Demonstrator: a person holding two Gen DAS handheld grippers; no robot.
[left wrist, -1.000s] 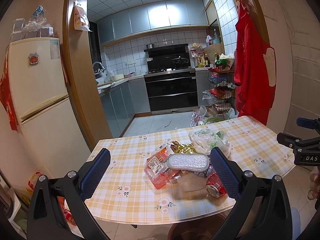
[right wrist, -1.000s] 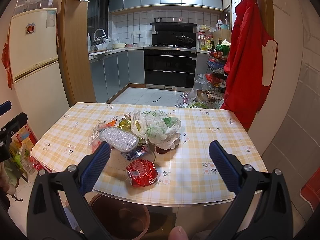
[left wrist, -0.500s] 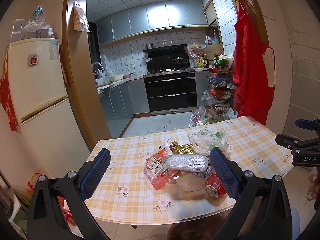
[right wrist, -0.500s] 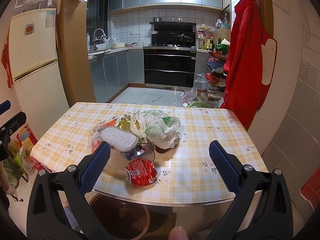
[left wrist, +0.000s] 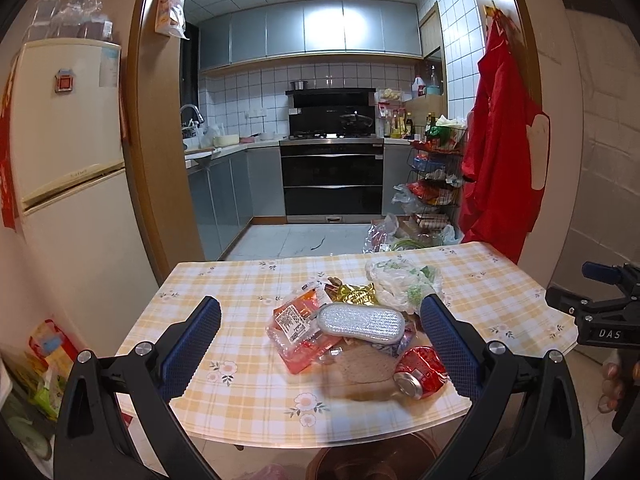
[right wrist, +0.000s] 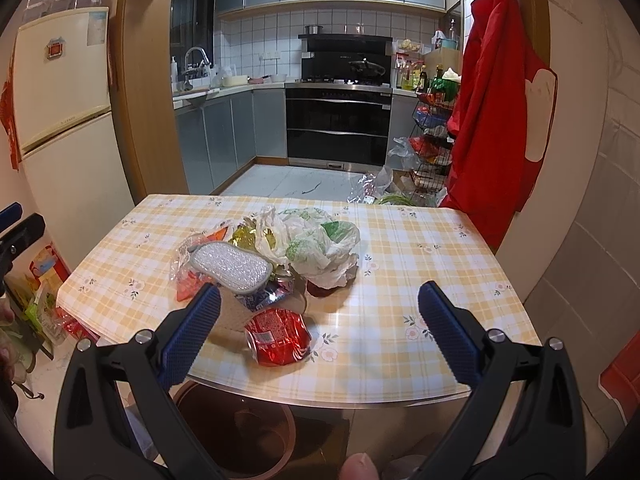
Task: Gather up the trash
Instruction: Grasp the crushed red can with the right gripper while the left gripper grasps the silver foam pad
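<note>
Both grippers, left (left wrist: 320, 332) & right (right wrist: 319, 320), wide open, empty; crushed red can (right wrist: 278, 336) on side, long axis crosswise, top facing left

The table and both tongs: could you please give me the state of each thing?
Left tongs: open, empty.
Right tongs: open, empty.
Red can: crushed, on its side.
White plastic bag: crumpled.
Silver pad: lying atop the pile.
Bin: open, under the table edge.

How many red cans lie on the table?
1. The can lies crushed on its side at the table's near edge, in front of the trash pile. Others may hide underneath.
</note>
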